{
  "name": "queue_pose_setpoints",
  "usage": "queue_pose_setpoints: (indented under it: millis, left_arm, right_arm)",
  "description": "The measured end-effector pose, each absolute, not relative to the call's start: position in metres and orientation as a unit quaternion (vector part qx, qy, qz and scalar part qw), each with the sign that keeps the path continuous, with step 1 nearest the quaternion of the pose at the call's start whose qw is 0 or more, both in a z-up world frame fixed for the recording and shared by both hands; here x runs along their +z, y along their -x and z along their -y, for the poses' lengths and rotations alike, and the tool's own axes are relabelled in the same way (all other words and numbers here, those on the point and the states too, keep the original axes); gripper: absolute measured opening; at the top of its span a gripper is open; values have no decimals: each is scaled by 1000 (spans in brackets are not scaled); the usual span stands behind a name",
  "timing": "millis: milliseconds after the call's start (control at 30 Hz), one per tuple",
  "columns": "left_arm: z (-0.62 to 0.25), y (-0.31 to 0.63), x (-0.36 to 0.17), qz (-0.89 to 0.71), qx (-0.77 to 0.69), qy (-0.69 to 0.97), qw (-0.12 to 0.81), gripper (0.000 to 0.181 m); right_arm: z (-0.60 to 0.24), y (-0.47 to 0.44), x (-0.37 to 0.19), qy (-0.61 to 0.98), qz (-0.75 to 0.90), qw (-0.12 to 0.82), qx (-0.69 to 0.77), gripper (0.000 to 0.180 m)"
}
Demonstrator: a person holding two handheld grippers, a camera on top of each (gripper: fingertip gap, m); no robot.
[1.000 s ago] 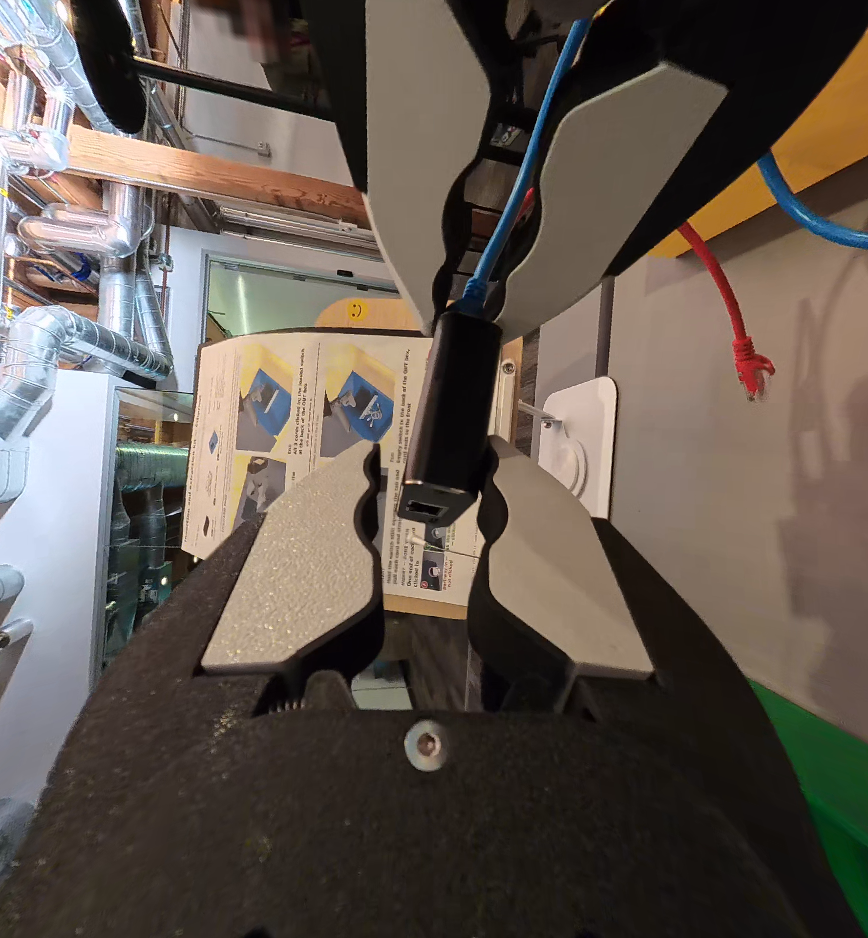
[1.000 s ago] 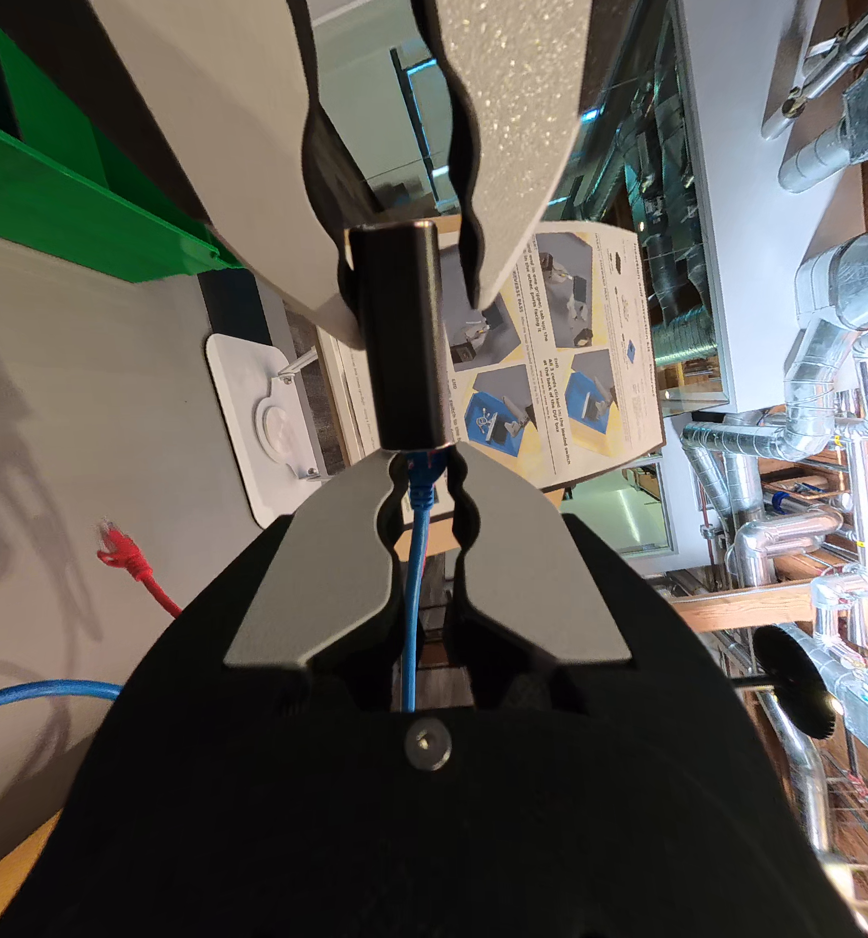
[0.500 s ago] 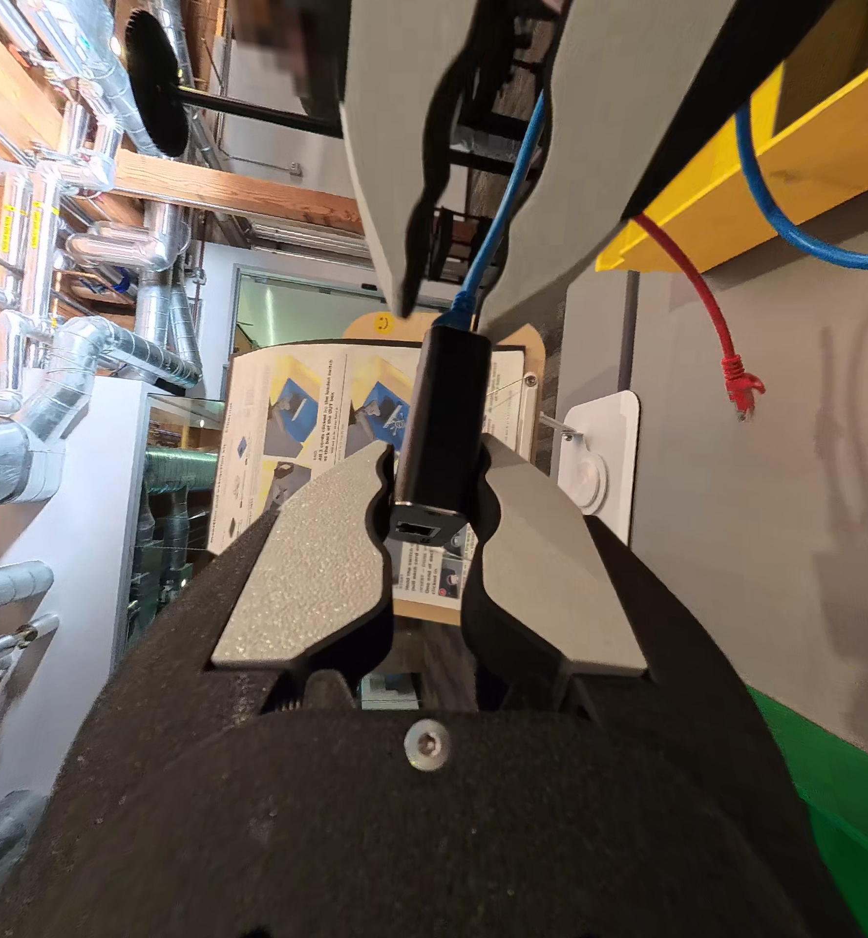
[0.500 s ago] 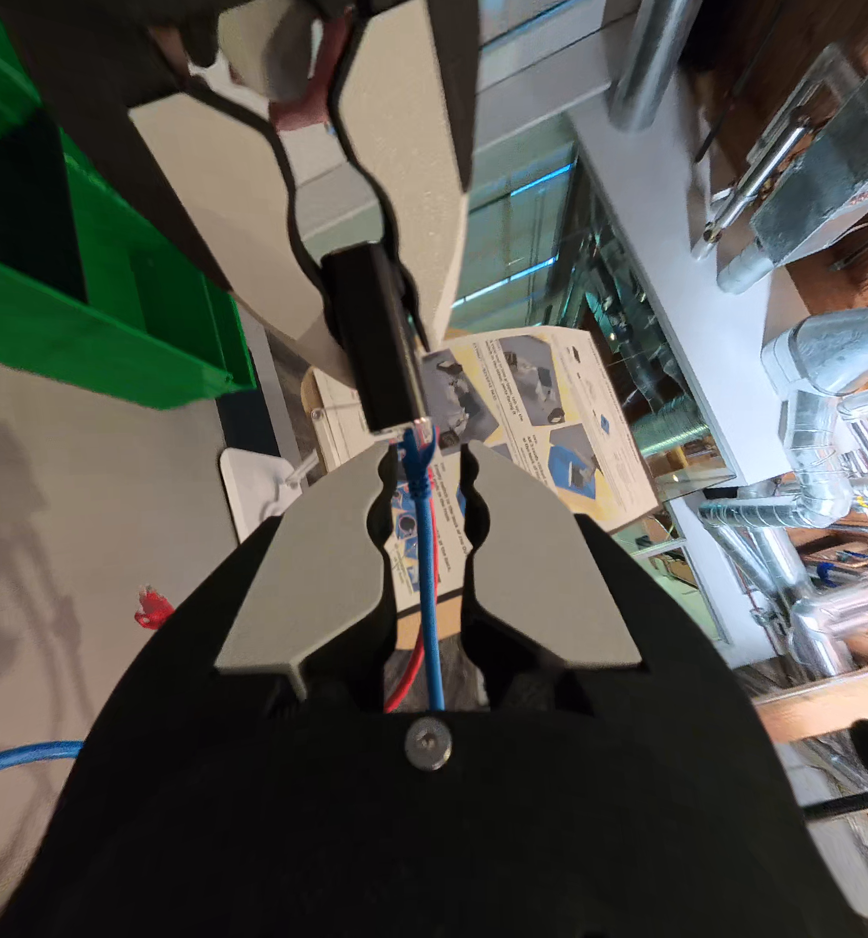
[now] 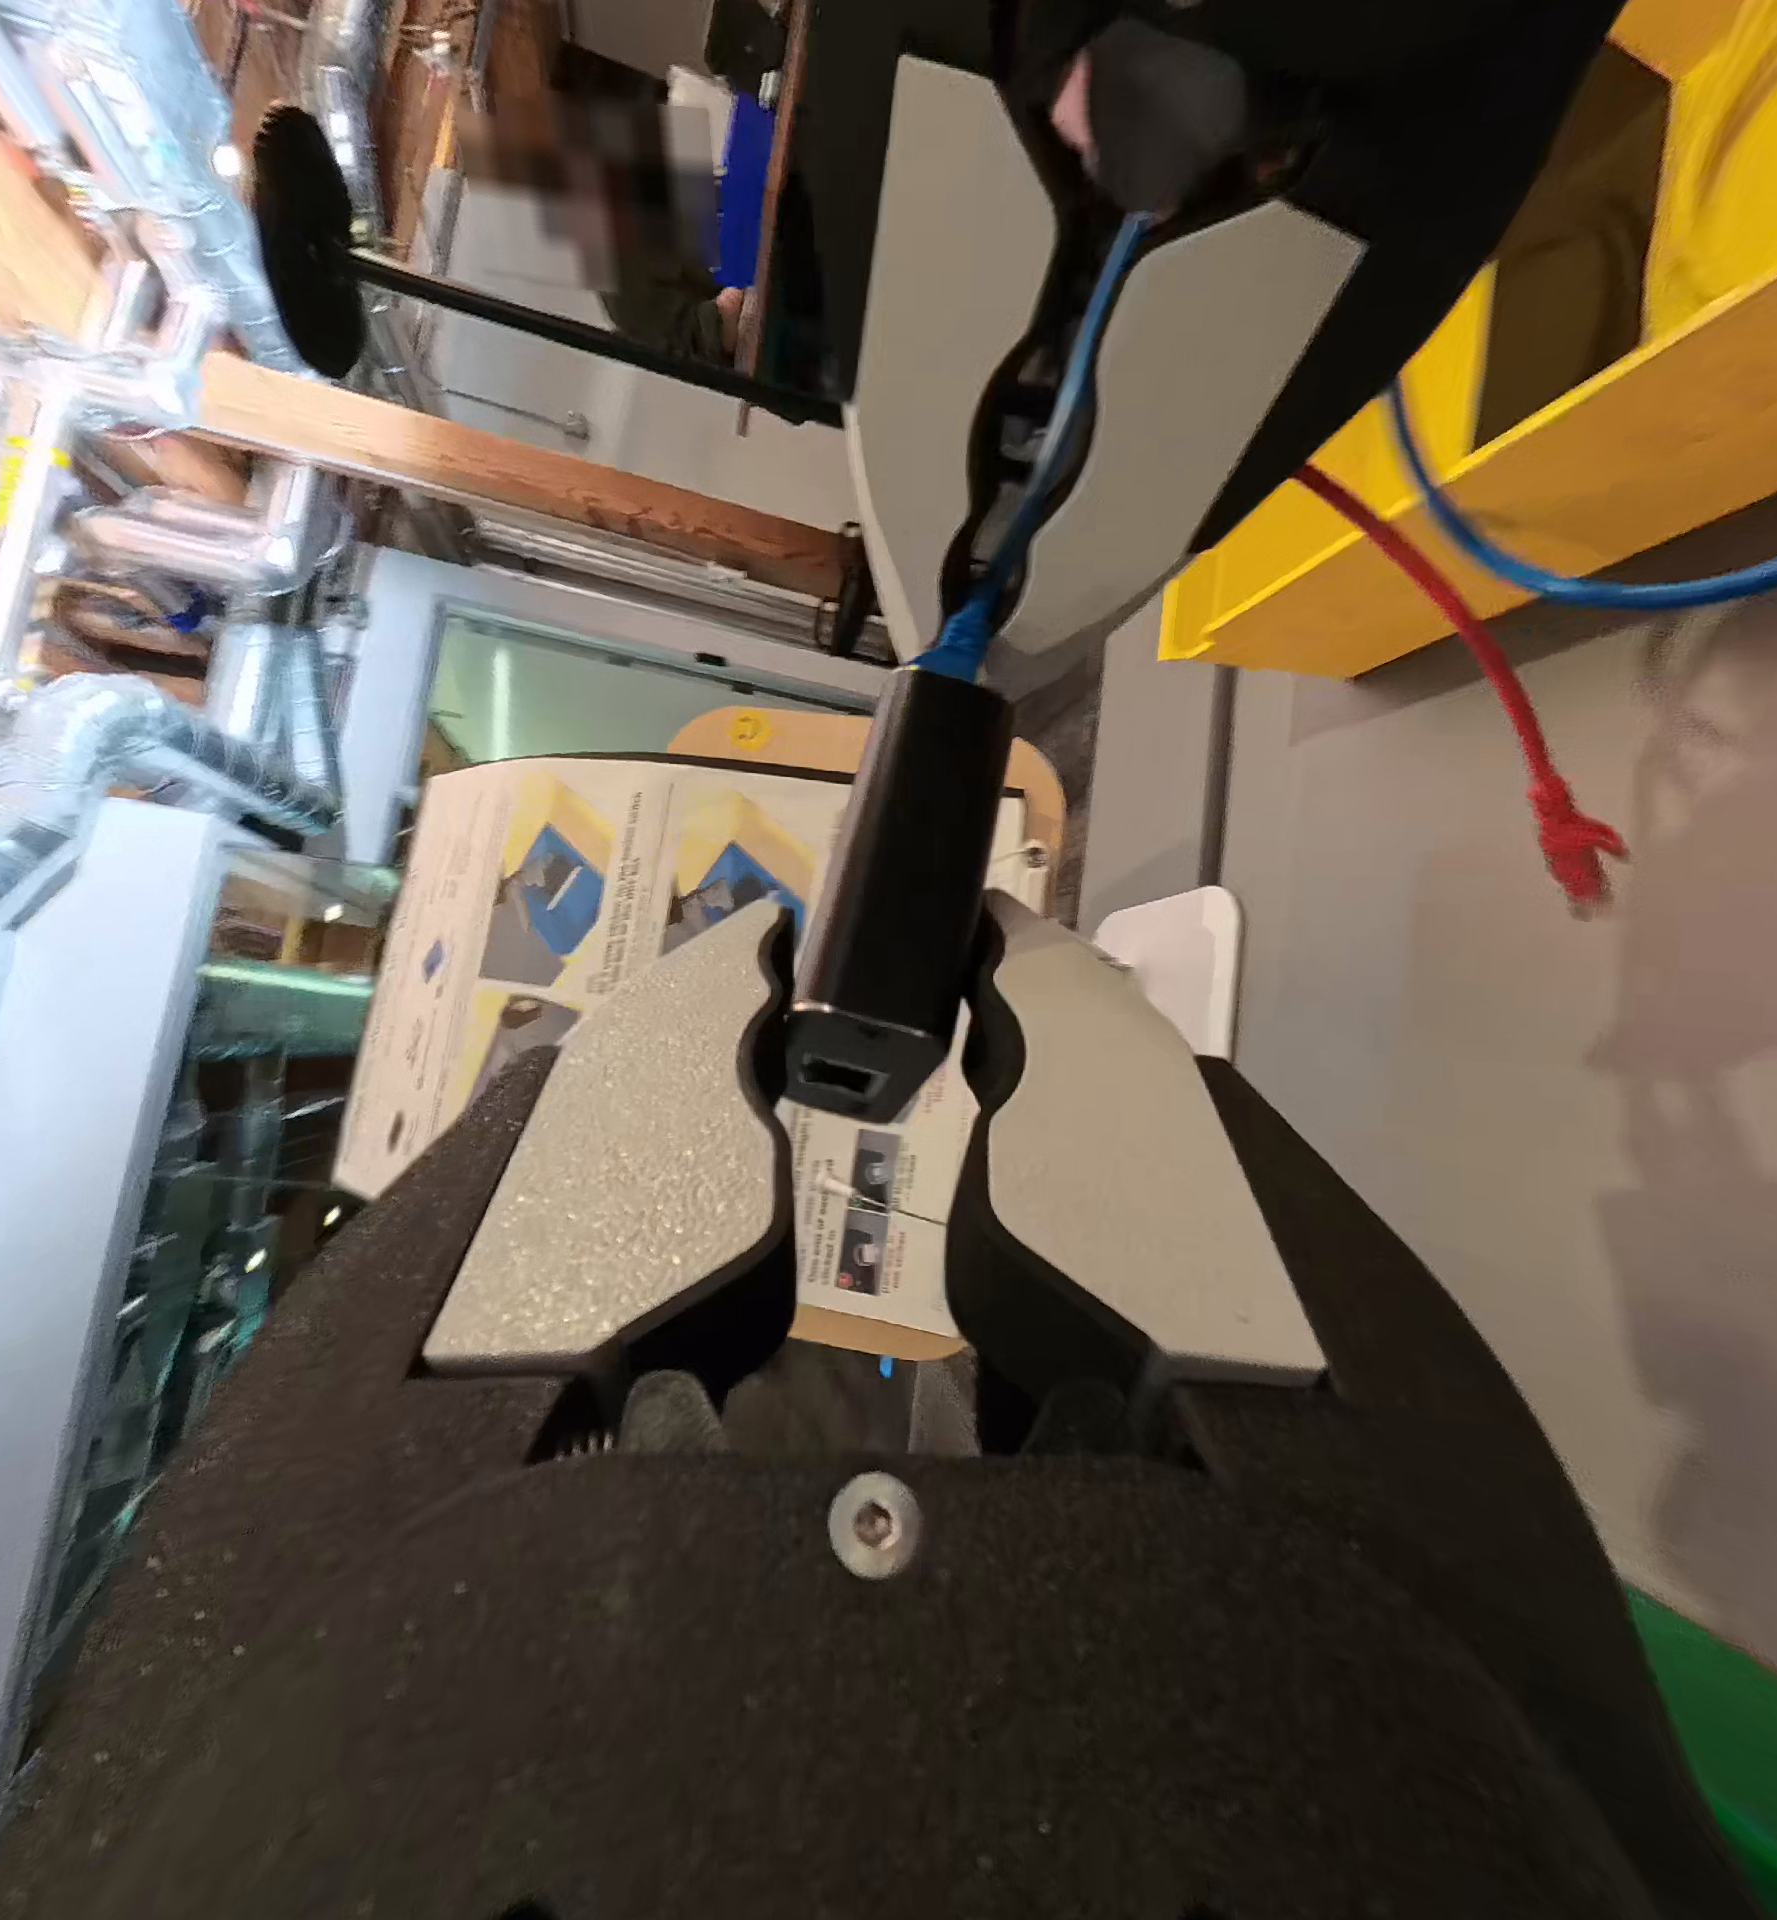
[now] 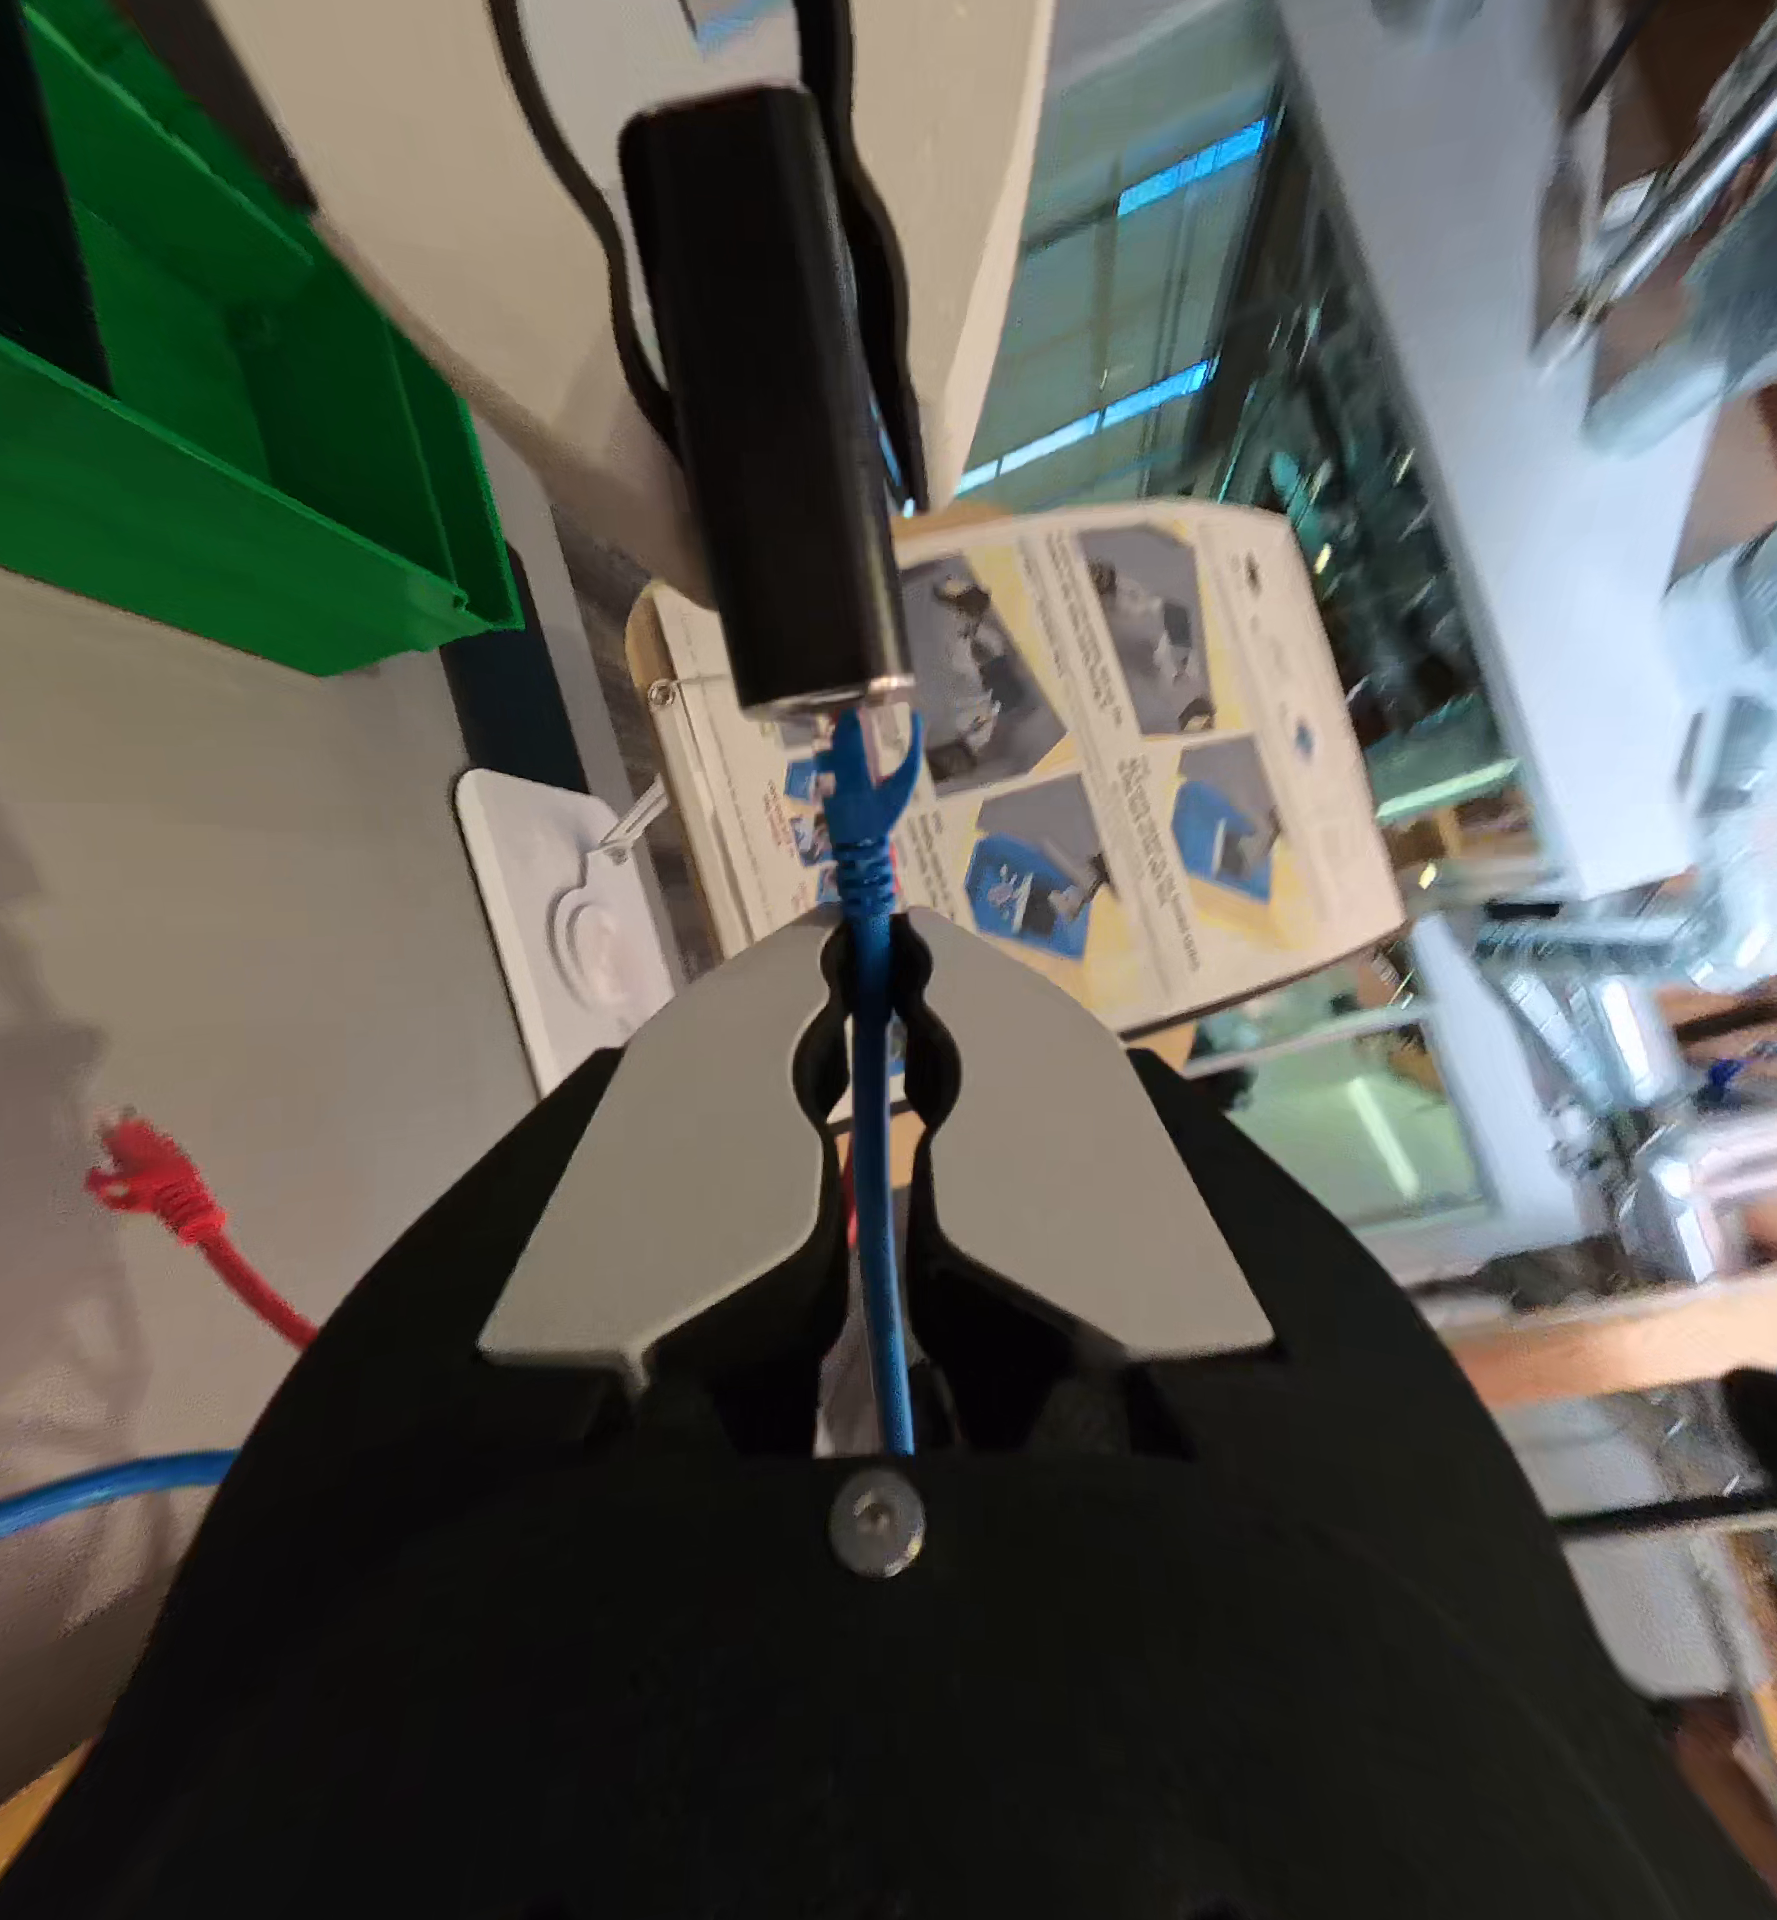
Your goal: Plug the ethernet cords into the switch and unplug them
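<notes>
Switch (image 5: 899, 883), a small black block, sits pinched between my left gripper (image 5: 879, 971) fingers, held in the air. My right gripper (image 6: 871, 961) is clamped on the blue ethernet cord (image 6: 879, 1195), its plug at the switch's port. 1 red cord (image 6: 172, 1210) lies on the grey counter (image 6: 240, 883).

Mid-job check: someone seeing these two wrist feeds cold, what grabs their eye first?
First, the small black box-shaped switch held in mid-air between the two grippers, clamped by the left gripper. Next, the blue ethernet cord pinched in the right gripper, its plug at the switch's port. Off to the side, a loose red ethernet cord lies on the grey table.
</notes>
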State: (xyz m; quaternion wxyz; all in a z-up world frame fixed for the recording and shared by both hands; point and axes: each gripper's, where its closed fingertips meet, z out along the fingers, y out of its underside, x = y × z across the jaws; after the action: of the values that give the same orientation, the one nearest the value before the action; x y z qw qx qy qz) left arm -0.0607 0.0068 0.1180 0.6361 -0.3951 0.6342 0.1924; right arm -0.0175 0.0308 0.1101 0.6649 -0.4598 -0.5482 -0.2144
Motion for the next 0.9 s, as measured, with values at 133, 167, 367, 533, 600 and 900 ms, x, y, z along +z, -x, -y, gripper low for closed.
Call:
queue_pose_setpoints:
  millis: [133, 167, 367, 533, 600, 900]
  left_arm:
    - [-18, 57, 120, -609, 212, 404, 649, 37]
    - [-21, 57, 119, -605, 225, 407, 646, 39]
    - [-30, 55, 115, -600, 295, 395, 630, 37]
    - [-28, 48, 114, -602, 285, 390, 636, 32]
    - [-32, 50, 113, -599, 294, 396, 631, 31]
    - [-51, 56, 106, -584, 330, 415, 615, 26]
  right_arm:
    - [-44, 10, 107, 495, 520, 644, -265, 6]
    - [-45, 9, 106, 502, 516, 639, -271, 6]
    - [-48, 8, 103, 541, 499, 619, -272, 6]
    - [-40, 17, 103, 544, 509, 630, -218, 6]
    - [-38, 16, 104, 550, 509, 628, -208, 6]
    - [-35, 12, 103, 582, 491, 609, -221, 7]
